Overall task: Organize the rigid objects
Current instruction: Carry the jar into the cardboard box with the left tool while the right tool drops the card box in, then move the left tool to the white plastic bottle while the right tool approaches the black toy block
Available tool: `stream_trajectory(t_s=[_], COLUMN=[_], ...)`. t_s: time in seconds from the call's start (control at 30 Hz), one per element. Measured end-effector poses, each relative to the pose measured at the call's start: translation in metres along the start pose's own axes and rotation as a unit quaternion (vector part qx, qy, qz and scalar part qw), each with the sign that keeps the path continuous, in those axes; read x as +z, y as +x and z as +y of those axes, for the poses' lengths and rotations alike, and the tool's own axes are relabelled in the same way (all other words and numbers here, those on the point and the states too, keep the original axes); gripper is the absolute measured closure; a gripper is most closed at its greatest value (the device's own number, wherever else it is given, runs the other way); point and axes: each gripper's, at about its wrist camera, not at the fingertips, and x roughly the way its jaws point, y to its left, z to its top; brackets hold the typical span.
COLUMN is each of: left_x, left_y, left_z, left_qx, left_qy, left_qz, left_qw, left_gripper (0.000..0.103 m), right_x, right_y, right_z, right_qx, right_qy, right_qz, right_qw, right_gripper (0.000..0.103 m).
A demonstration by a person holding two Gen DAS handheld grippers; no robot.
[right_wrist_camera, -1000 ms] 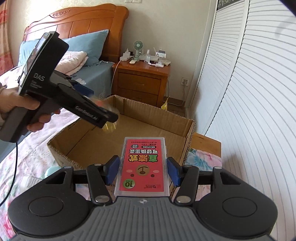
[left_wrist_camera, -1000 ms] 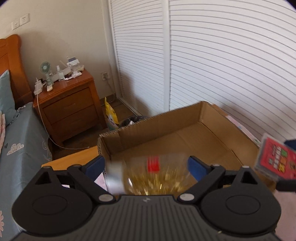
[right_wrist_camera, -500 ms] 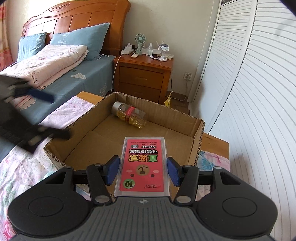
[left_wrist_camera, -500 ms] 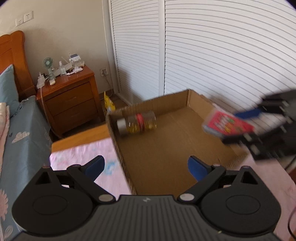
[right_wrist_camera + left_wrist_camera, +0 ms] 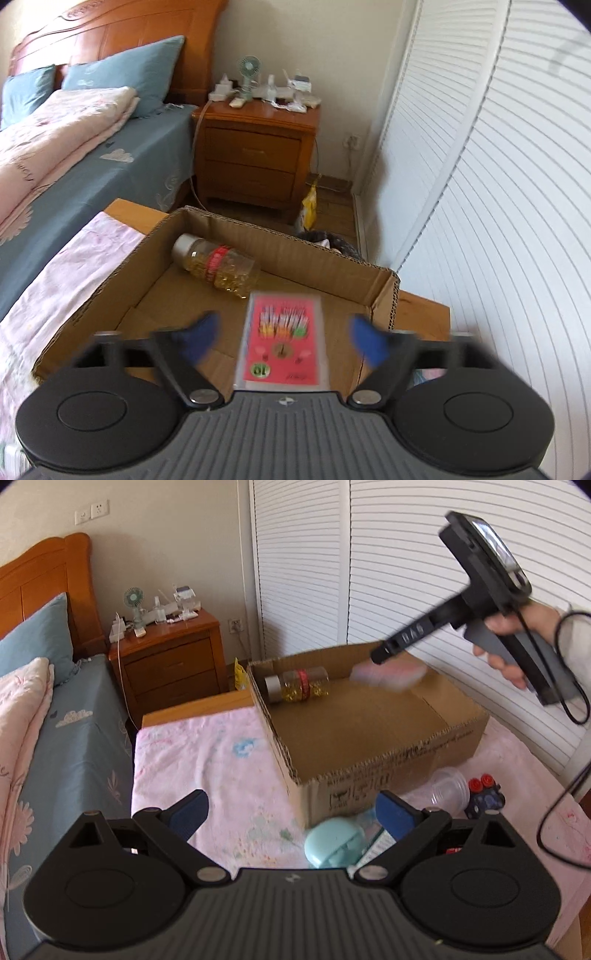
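An open cardboard box stands on the pink cloth. A clear bottle of yellow capsules lies in its far corner. My right gripper is open above the box, its jaws spread wide of a red card pack, which is blurred and loose between them; the pack also shows as a pink blur in the left wrist view. My left gripper is open and empty, low over the cloth in front of the box, above a teal case.
A clear plastic cup and a dark toy with red caps lie by the box's near right corner. A wooden nightstand and a bed stand behind. White louvred doors line the right side.
My right gripper has opened and let go of the red card pack over the box. My left gripper, having released the bottle into the box, has drawn back and down to the front of the box.
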Motion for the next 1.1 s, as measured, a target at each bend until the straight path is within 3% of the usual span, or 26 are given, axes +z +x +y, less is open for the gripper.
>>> stream_trajectory(t_s=[0.03,0.3,0.53,0.83,1.1], left_x=[-0.002,-0.012,-0.025,-0.043,-0.064], left_y=[0.0,-0.002,-0.01,-0.017,-0.009], left_z=[0.0,-0.012,-0.022,-0.027,-0.032], left_qx=[0.0,-0.017,-0.008,0.0,0.004], left_qy=[0.0,-0.001,-0.002,-0.025,-0.053], left_qz=[0.0,0.003,0.009,0.008,0.024], left_qw=[1.0,0.9998,0.9999,0.9997,0.9983], left_gripper=[0.006,0.006,0.002,0.002,0.002], right_x=[-0.001,-0.015,-0.041,-0.115,-0.181], right_y=[-0.001,-0.028,-0.057,-0.081,-0.082], right_z=[-0.002,0.003,0.008,0.018,0.022], right_qx=[-0.003,-0.015,-0.013,-0.03,-0.034], right_qy=[0.003,0.02,0.051,0.116,0.206], right_qz=[-0.006,-0.001,0.011,0.02,0.029], right_qw=[1.0,1.0,0.999,0.993,0.977], right_gripper=[0.0,0.0,0.0,0.0,0.0])
